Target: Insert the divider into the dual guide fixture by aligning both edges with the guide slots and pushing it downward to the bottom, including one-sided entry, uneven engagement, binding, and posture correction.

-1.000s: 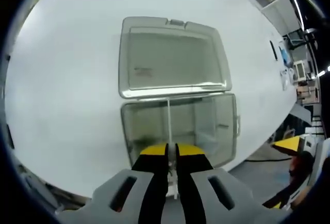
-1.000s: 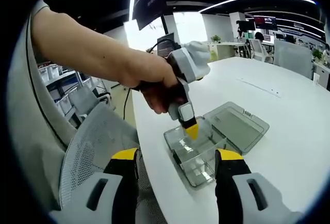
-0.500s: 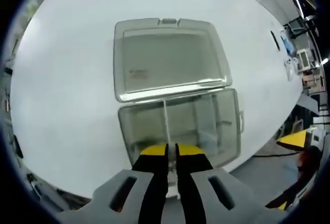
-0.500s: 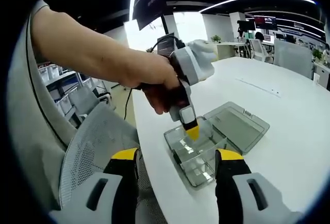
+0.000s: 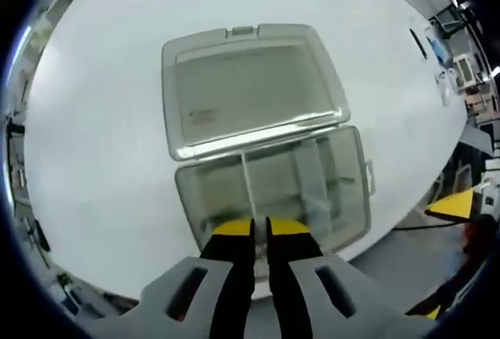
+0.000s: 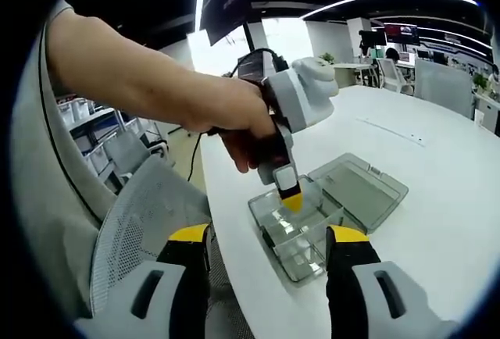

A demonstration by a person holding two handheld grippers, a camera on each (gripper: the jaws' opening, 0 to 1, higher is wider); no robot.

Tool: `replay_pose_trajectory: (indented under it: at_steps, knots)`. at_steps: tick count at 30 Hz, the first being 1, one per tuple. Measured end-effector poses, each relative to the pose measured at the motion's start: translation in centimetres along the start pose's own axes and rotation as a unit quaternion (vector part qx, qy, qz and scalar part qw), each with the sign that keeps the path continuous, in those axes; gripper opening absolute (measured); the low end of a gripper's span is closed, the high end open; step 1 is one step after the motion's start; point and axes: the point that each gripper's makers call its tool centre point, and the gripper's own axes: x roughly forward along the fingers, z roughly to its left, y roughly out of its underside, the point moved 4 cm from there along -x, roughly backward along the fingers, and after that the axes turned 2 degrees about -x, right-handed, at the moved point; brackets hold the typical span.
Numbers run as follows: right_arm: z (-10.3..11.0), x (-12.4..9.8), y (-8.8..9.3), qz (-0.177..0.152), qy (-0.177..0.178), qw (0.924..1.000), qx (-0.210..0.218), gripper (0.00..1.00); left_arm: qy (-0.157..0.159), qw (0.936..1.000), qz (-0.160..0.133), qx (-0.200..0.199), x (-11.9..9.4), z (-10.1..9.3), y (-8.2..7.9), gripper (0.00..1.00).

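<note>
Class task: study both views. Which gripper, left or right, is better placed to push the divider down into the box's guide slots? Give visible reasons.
Left. The left gripper is shut on the divider, directly over the clear box. The right gripper hangs open, off the white table, holding nothing.

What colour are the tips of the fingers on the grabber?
Yellow tips on black fingers, best seen in the left gripper view.

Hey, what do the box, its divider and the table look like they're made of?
Box: clear, slightly smoky hard plastic, probably; the table shows through its walls and open lid. Divider: thin, pale translucent sheet, likely plastic too. Table: smooth matte white top, perhaps laminate; can't tell for sure.
</note>
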Motion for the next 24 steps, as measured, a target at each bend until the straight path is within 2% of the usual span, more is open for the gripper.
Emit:
replay_pose_trajectory:
  at_steps: [12, 19, 24]
  knots:
    - [0.08, 0.17, -0.06, 0.001, -0.003, 1.0000, -0.002, 0.56, -0.015, 0.9997, 0.010, 0.014, 0.13, -0.35, -0.18, 0.02]
    - [-0.04, -0.07, 0.08, 0.004, 0.000, 1.0000, 0.000, 0.56, -0.011, 0.9999, 0.011, 0.002, 0.02, -0.38, 0.04, 0.02]
    - [0.09, -0.02, 0.03, 0.004, -0.002, 1.0000, -0.002, 0.56, 0.001, 0.9999, 0.002, -0.016, -0.15, -0.08, 0.15, 0.02]
